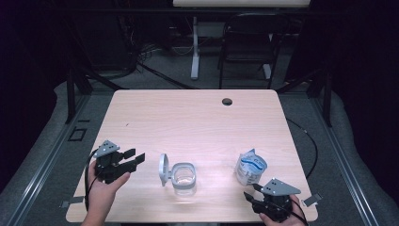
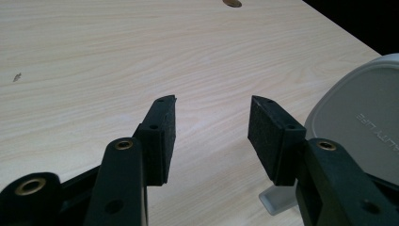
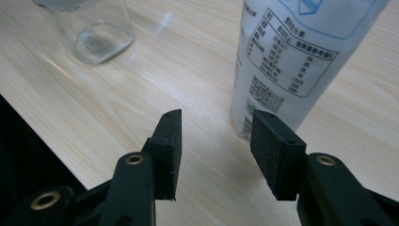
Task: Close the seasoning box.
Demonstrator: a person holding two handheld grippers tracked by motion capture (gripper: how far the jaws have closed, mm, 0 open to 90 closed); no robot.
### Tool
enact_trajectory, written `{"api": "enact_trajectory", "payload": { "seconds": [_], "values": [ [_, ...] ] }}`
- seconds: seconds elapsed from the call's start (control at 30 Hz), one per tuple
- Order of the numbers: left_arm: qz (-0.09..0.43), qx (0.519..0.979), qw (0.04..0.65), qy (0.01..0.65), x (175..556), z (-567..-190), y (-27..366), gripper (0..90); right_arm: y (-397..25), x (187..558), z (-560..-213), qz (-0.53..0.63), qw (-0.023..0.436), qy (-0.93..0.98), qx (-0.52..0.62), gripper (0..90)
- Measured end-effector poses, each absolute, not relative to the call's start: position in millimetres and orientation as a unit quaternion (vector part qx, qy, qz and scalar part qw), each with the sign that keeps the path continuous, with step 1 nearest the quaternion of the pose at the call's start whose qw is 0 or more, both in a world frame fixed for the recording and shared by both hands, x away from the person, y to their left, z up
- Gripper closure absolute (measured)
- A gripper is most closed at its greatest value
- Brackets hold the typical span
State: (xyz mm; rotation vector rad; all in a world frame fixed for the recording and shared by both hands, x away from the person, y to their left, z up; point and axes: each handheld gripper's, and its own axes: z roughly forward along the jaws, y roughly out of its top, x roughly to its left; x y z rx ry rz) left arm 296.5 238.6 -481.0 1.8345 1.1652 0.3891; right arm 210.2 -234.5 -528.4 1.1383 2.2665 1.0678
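Glossy white pouch [image 3: 301,56] stands near clear square jar [image 1: 183,178]; both hand-held grippers spread, empty.

Wooden surface [image 1: 188,117] bearing an open clear container [image 1: 183,177] with lid [image 1: 163,169] upright, a white pouch [image 1: 250,166], and both grippers, left [image 1: 134,157] and right [image 1: 251,191], jaws apart.

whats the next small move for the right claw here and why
Probably ease the right claw forward and slightly to its right, so its jaws straddle the white pouch. In the right gripper view the jaws stand open with nothing between them, and the pouch stands upright just ahead, off toward the right jaw. The clear jar sits open, lid swung aside, so the pouch looks like the thing to fetch.
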Motion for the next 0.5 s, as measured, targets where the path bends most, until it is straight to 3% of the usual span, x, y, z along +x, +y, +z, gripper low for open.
{"api": "enact_trajectory", "payload": {
  "seconds": [0.37,0.5],
  "values": [
    [0.157,0.74,0.451,0.474,296.7,-481.6,241.9,52.5,-244.1,212.9,-532.2,0.35,0.203,0.812,0.421,53.3],
    [0.157,0.74,0.451,0.475,296.7,-481.7,242.4,52.5,-247.6,214.9,-534.0,0.35,0.213,0.805,0.43,48.7]
  ]
}}
